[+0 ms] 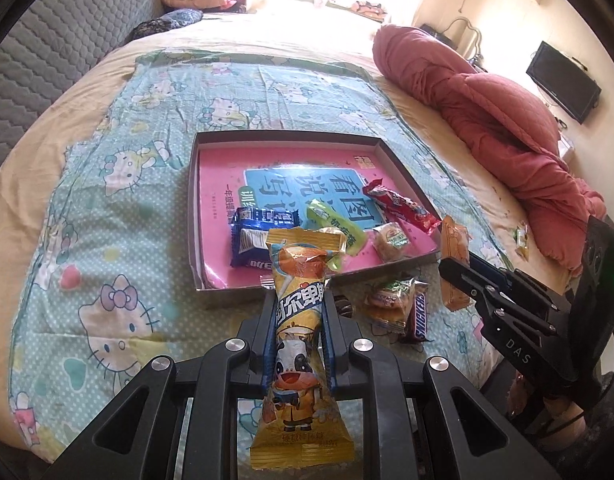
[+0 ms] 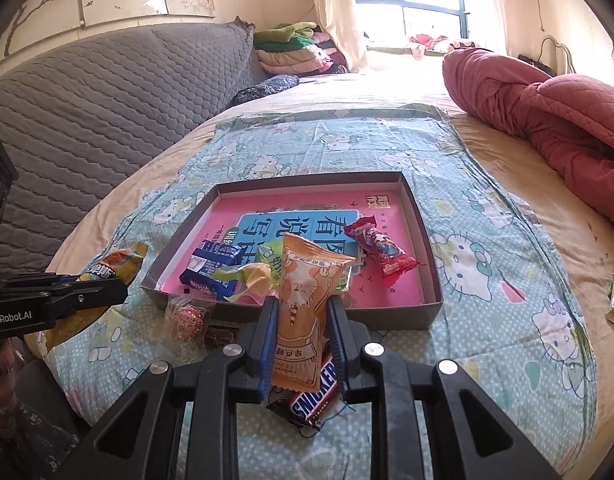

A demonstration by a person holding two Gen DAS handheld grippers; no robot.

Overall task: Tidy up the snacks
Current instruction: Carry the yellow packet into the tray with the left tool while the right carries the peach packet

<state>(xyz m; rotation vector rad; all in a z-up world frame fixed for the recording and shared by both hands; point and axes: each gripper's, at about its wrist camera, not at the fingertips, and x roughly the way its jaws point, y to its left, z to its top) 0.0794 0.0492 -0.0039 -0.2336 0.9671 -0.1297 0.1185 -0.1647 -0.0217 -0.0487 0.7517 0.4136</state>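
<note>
While four snacks lie inside the tray (image 2: 419,216), each gripper clamps one more: left gripper (image 1: 297,312) a yellow packet (image 1: 297,320), right gripper (image 2: 303,336) an orange packet (image 2: 307,300); a Snickers bar (image 2: 313,396) and others wait beside the tray.

Blk grippers (image 1: 297,320), blue-lined fingers (image 1: 272,332), silver screws, white "DAS"/"GenRobot.AI" lettering.

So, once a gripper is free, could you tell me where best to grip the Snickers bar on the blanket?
Probably across the middle of the Snickers bar, coming from above with the fingers spanning its narrow width. It lies flat on the blanket, just outside the box, and its left long side is crowded by a clear-wrapped pastry, so the ends or right side offer clearer access.
</note>
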